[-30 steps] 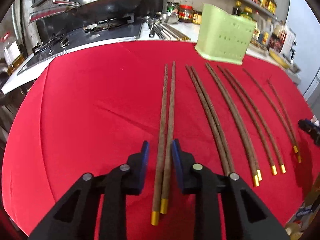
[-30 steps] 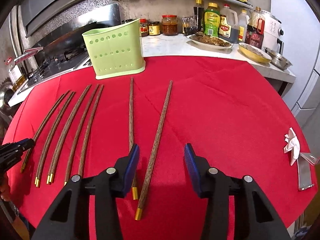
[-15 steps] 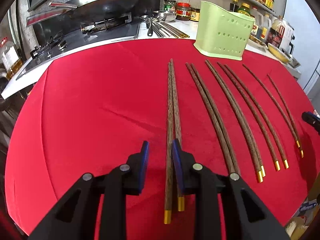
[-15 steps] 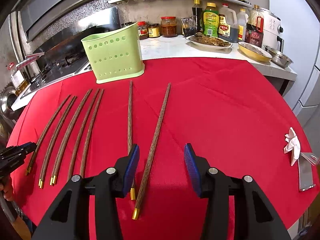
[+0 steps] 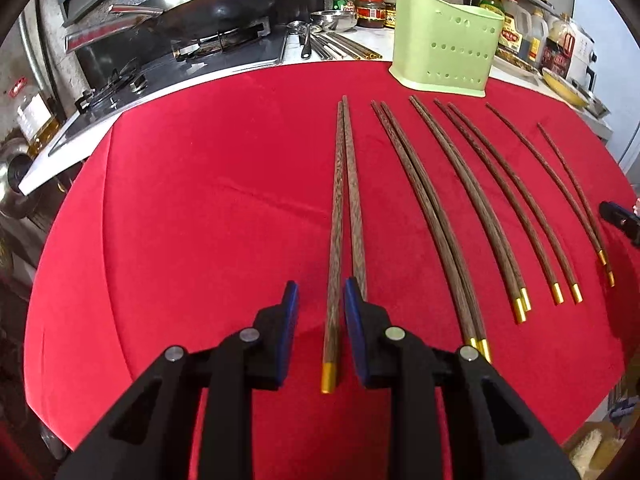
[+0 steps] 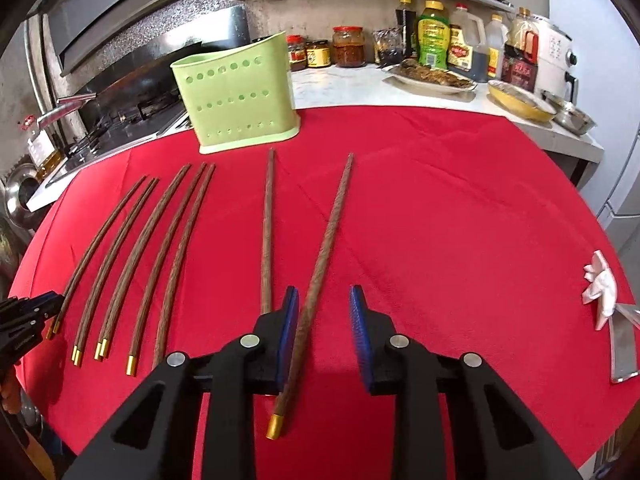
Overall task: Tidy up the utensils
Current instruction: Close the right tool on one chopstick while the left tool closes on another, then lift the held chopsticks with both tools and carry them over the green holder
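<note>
Wooden chopsticks: they lie fanned across the red cloth, gold caps toward the lower edge.
Green holder: it stands upright at the top of the frame, beyond the thin tips.
Left tongs: unclenched; one stick of the centre pair runs between my jaws, and its mate slips behind the right finger.
Right tongs: my jaws have just been closing around a lone chopstick, which is not yet pinched from both sides.
Handling: light, stiff and slim, so I expect rolling or pivoting.
Hold: the thick end, just above the cap.
</note>
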`<state>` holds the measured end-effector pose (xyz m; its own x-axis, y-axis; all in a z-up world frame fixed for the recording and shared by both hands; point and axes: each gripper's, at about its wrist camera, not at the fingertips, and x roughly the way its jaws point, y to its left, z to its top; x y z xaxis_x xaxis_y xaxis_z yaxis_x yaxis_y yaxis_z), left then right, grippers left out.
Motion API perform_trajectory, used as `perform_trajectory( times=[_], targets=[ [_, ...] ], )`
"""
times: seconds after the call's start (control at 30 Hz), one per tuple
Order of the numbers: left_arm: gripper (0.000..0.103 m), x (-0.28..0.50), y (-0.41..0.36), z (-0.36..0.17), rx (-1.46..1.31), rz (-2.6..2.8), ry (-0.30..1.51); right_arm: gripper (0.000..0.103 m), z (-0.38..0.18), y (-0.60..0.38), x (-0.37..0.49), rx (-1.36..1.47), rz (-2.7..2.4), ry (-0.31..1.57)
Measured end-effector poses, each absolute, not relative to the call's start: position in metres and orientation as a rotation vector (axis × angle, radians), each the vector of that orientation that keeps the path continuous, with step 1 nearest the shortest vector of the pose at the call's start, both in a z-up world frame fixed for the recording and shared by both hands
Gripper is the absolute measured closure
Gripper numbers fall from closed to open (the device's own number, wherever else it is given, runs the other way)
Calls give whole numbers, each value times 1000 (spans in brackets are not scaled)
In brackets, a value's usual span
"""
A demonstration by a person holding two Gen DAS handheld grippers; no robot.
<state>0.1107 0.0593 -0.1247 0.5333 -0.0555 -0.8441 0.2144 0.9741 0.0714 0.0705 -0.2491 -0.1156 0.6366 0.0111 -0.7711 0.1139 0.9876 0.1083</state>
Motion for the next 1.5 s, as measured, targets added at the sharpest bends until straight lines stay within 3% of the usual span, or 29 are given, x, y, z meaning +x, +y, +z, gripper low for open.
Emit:
perform_trajectory(
  times=[0.13,0.2,0.3,0.5,1.13,1.27,1.5],
  targets=[
    [80,108,56,-125,174,-176,977,77,-125,-240,72,117,-47,907],
    [80,107,52,-126,180,-186,969,92,-126,-240,69,88,-68,906],
    [80,106,47,-126,185,-172,962,96,-126,-248,62,65,-78,912],
    [87,106,31,-124,129,-208,981,96,-127,-274,52,52,-113,915],
    [88,77,15,-127,163,-104,982,91,-132,-275,3,98,-67,806],
    [96,74,16,-127,174,-105,953,96,-133,-273,-2,88,-67,772],
    [96,54,25,-76,119,-173,795,96,-100,-277,-10,112,-36,691]
  ],
)
